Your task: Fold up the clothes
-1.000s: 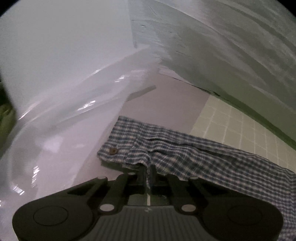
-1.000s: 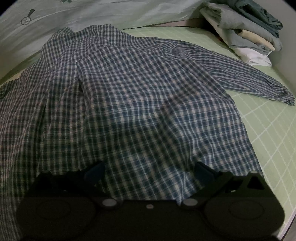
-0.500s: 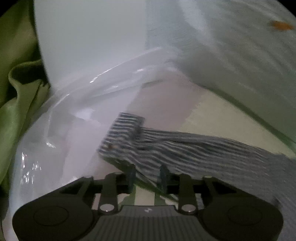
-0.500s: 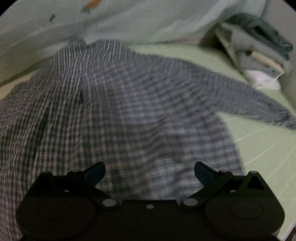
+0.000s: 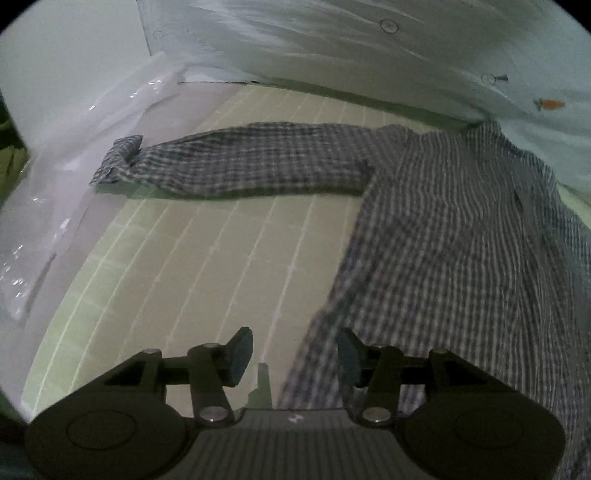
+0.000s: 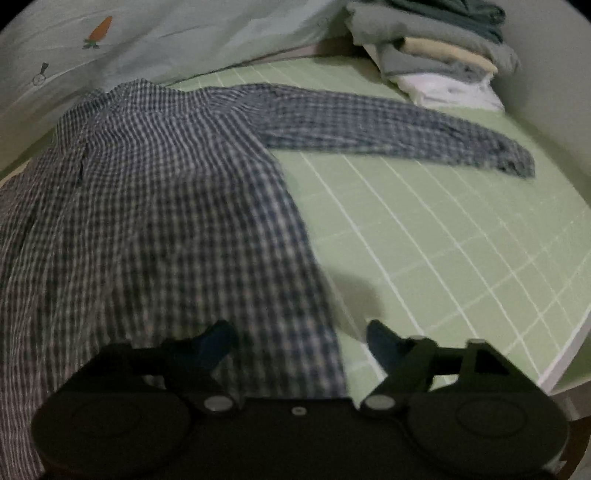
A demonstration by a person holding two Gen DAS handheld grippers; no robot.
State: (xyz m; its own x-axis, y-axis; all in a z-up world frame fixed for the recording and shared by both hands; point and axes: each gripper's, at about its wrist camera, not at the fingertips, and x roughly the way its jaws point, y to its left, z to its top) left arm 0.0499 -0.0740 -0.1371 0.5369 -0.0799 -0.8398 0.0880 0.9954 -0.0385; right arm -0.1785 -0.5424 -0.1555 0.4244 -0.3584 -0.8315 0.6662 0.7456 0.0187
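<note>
Lying under both part-open, empty grippers, left [image 5: 293,356] opening, right [image 6: 299,345] closing, apparently: shirt [image 6: 155,206].

Dim, motion-blurred, fisheye-warped edges

Your left gripper [image 5: 293,356] hangs over the green grid mat [image 5: 177,280], jaws just opened, nothing between them. The plaid shirt [image 5: 454,236] lies right beside it, one sleeve [image 5: 251,164] stretched toward clear plastic sheeting [image 5: 70,173].

Blue-and-white checked shirt [image 6: 166,206] on pale green mat [image 6: 461,236], white grid lines.
Bedding [image 6: 177,33]: pale mint, orange carrot print [image 6: 99,31].
</note>
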